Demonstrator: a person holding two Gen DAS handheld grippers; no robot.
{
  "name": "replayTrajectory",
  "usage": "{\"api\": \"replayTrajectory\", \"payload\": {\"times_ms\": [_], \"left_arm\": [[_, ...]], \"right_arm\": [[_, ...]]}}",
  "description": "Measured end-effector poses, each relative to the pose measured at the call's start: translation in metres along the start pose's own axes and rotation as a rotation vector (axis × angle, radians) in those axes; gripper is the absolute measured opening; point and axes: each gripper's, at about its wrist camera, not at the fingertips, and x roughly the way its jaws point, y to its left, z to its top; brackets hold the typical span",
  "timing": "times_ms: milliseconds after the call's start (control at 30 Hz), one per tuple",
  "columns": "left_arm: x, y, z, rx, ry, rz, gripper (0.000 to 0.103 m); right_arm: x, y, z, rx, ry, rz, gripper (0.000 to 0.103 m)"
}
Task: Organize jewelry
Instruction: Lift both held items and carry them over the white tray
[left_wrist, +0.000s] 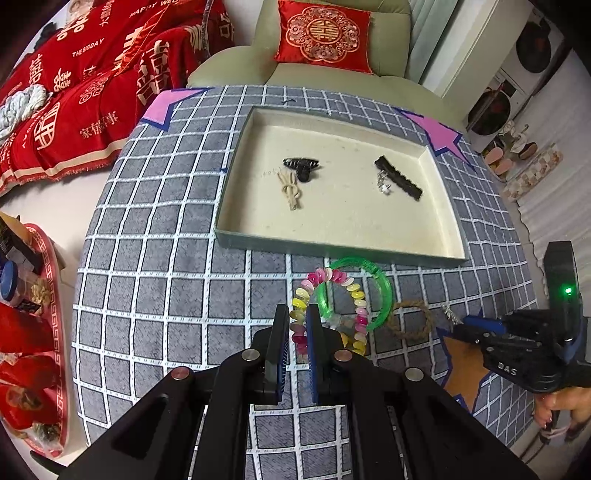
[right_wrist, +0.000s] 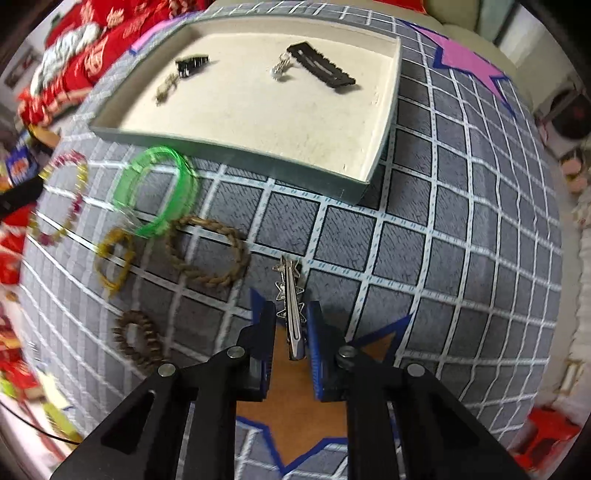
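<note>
The silver hair clip (right_wrist: 291, 310) lies on the bench (right_wrist: 461, 258) between your right tool's (right_wrist: 291, 332) jaws, its long axis running along them; they look nearly clenched on it. The tray (right_wrist: 384, 122) sits beyond, nothing in the way. Your left tool (left_wrist: 297, 332) is clenched on nothing (the bead bracelet (left_wrist: 332, 295) and green bangle (left_wrist: 373, 284) lie just ahead).

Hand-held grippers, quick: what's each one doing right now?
Left hand-held gripper: closed; whether it grips the beaded bracelet cannot be told.
Right hand-held gripper: closed on the silver hair clip.
</note>
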Motion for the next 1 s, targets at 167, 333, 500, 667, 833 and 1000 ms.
{"api": "replayTrajectory", "payload": {"times_ms": [167,333,500,667,833,1000], "left_arm": [[-0.009,-0.005,0.015,0.004,-0.026,-0.017,0.018],[-0.012,-0.008,0.038,0.005,-0.056,-0.018,0.018],[-0.005,-0.008,0.063,-0.017,-0.069,-0.018,0.018],[0.013,-0.013,0.084,-0.026,-0.063,-0.013,0.018],[0.038,-0.021,0.101,-0.033,-0.039,-0.009,0.018],[0.064,-0.029,0.118,-0.035,-0.02,-0.005,0.018]], "right_arm": [[-0.035,-0.01,0.004,0.062,-0.052,0.096,0.018],[-0.068,-0.018,0.033,0.089,-0.124,0.154,0.018],[-0.079,-0.024,0.074,0.101,-0.171,0.168,0.018],[-0.069,-0.028,0.112,0.123,-0.18,0.17,0.018],[-0.052,-0.038,0.138,0.152,-0.173,0.158,0.018],[-0.035,-0.051,0.163,0.176,-0.17,0.151,0.018]]}}
